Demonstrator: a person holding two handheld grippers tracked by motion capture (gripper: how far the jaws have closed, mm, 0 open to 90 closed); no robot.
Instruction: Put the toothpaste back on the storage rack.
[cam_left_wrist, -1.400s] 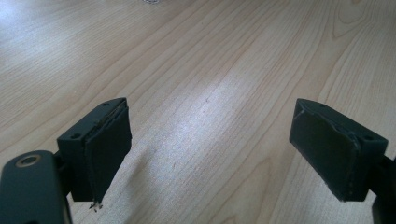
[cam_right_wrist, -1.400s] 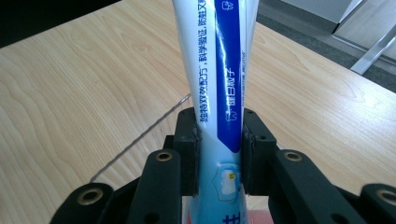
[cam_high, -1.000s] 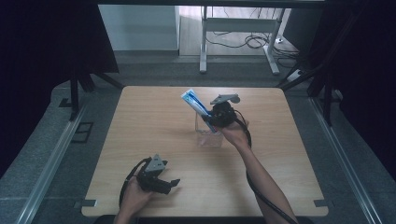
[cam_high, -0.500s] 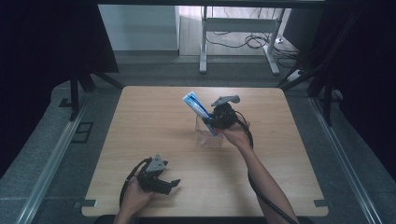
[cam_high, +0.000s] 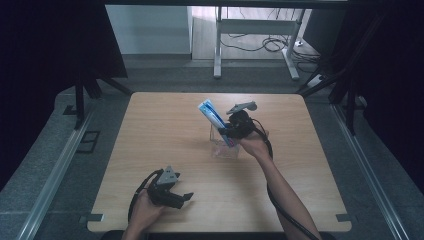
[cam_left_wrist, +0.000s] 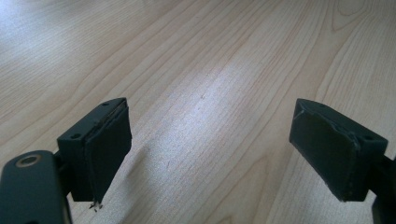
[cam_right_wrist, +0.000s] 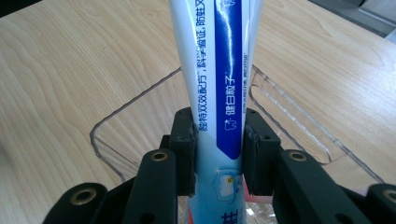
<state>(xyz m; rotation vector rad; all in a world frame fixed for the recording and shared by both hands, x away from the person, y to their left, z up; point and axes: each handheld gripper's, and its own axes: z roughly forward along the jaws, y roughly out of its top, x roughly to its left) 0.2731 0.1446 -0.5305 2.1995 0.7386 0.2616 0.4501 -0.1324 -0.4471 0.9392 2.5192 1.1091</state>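
Toothpaste tube (cam_right_wrist: 219, 79) clamped by the right gripper (cam_right_wrist: 218, 154) above the clear container (cam_right_wrist: 140, 116).
Tube tilted toward 11 o'clock for insertion; left gripper (cam_left_wrist: 210, 144) rested apart at 7 o'clock, jaws wide.

Two grippers were counted on one wooden table (cam_high: 150, 130): the left gripper (cam_high: 186, 198), held low near the table's front edge, and the right gripper (cam_high: 223, 132), held over the middle. Two black jaws were seen on each, four in all. One toothpaste tube (cam_high: 212, 117), white and blue, was counted, gripped between the right gripper's two jaws. One clear plastic container (cam_high: 222, 149) was counted beneath it. Two forearms and two hands were seen, one behind each gripper. Two cables were counted, one trailing from each gripper. Beyond the table, one white metal frame (cam_high: 218, 45) was counted on the floor.
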